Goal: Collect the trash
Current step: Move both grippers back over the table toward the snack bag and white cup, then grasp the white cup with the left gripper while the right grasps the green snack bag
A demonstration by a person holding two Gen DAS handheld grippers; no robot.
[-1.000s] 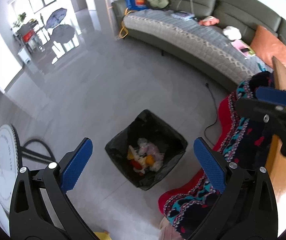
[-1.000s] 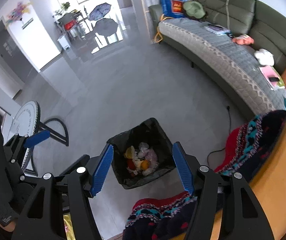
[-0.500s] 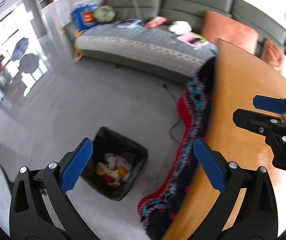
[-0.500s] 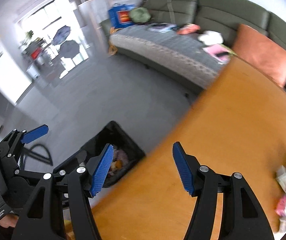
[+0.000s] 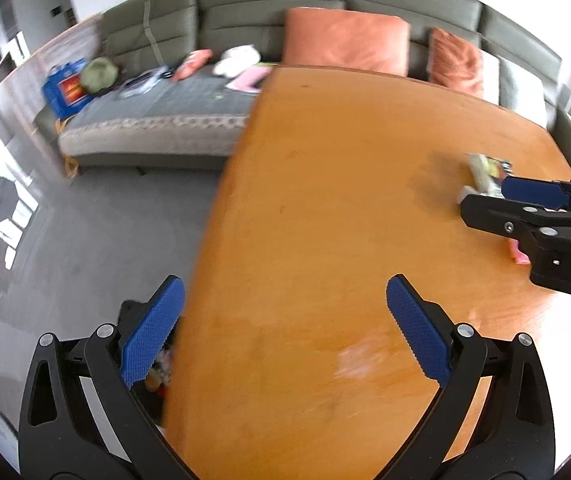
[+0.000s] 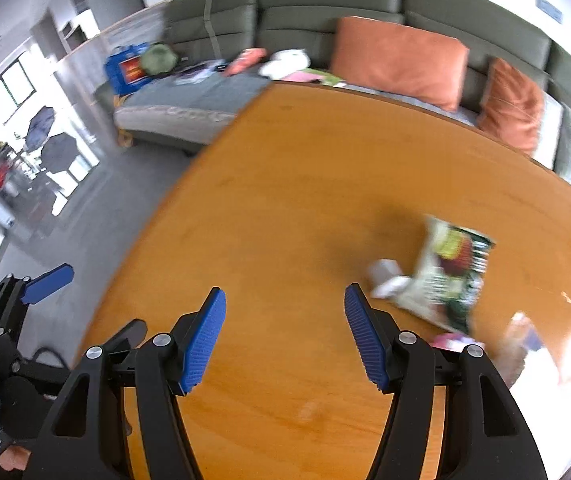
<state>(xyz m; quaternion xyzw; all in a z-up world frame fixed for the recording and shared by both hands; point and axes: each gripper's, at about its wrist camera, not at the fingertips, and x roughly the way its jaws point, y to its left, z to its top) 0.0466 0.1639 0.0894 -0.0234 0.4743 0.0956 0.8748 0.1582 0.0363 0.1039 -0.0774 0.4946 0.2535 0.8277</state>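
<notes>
My left gripper point(image 5: 285, 332) is open and empty over the near left part of the wooden table point(image 5: 325, 200). My right gripper point(image 6: 285, 336) is open and empty above the table, and shows side-on in the left wrist view point(image 5: 533, 196). A green and white snack bag point(image 6: 449, 276) lies on the table to its right, with a small white scrap point(image 6: 385, 276) beside it and a pink wrapper point(image 6: 451, 340) nearer. The snack bag point(image 5: 485, 172) shows in the left wrist view too. The black trash bin point(image 5: 157, 364) with litter sits on the floor, mostly hidden behind my left finger.
A grey-green sofa point(image 6: 325, 4) with orange cushions point(image 6: 401, 60) runs behind the table, with loose items on its seat. Grey tiled floor point(image 5: 85, 220) lies left of the table. Bright glare point(image 6: 565, 360) washes out the table's right edge.
Both grippers swung up and right from above the trash bin to over the table. The bin slid to the lower left, and the trash on the table came into view. Both stayed open.
</notes>
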